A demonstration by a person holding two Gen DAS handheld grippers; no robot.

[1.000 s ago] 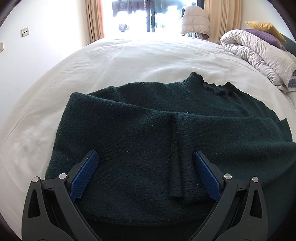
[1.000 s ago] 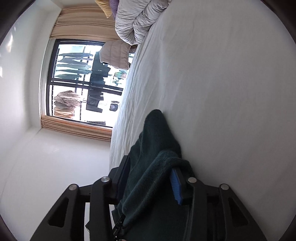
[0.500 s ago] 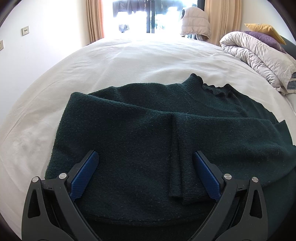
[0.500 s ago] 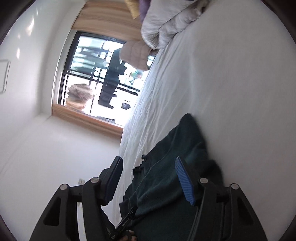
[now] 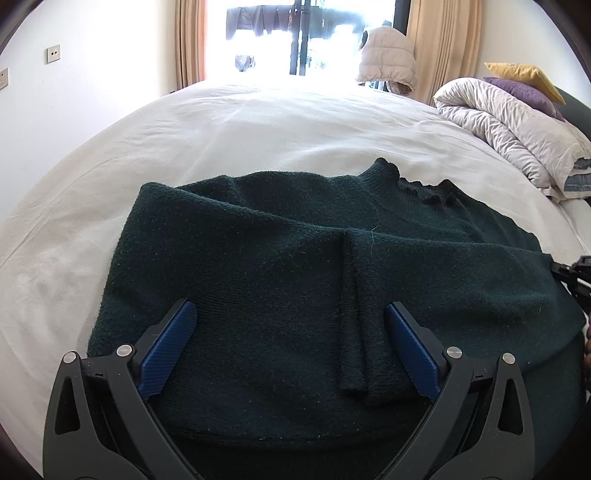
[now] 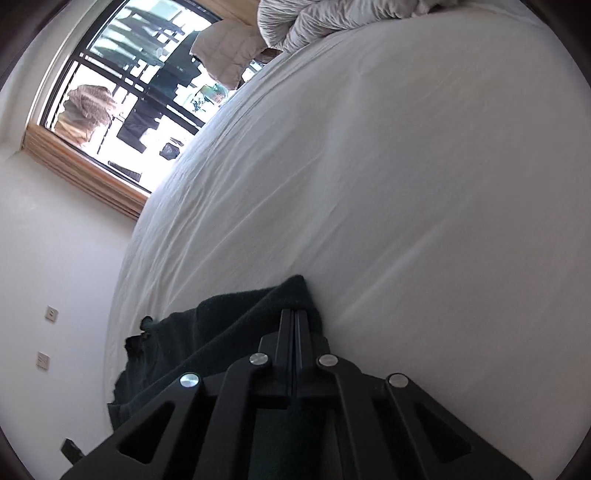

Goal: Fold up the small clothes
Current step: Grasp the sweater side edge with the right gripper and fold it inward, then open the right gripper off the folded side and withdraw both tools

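A dark green knit sweater [image 5: 295,266] lies spread on the white bed [image 5: 258,125], both sleeves folded across its front, collar at the far right. My left gripper [image 5: 288,332] hovers over its near part, jaws wide open and empty, blue pads [image 5: 170,347] to either side of a folded sleeve end. In the right wrist view the camera is rolled sideways. My right gripper [image 6: 294,317] has its jaws pressed together with no gap, over the sweater's edge [image 6: 229,325]. No cloth shows between the jaws. A part of it shows at the right edge of the left wrist view [image 5: 576,273].
A rolled grey duvet [image 5: 509,122] with purple and yellow pillows [image 5: 524,74] lies at the bed's far right. A beige jacket [image 5: 388,55] hangs by the bright window [image 5: 295,33]. The wall with sockets [image 5: 53,54] is at the left.
My right gripper held a sweater fold, opened and let it go, and now has shut empty and tilted. The sweater's right side has settled flat. The left gripper has not moved.
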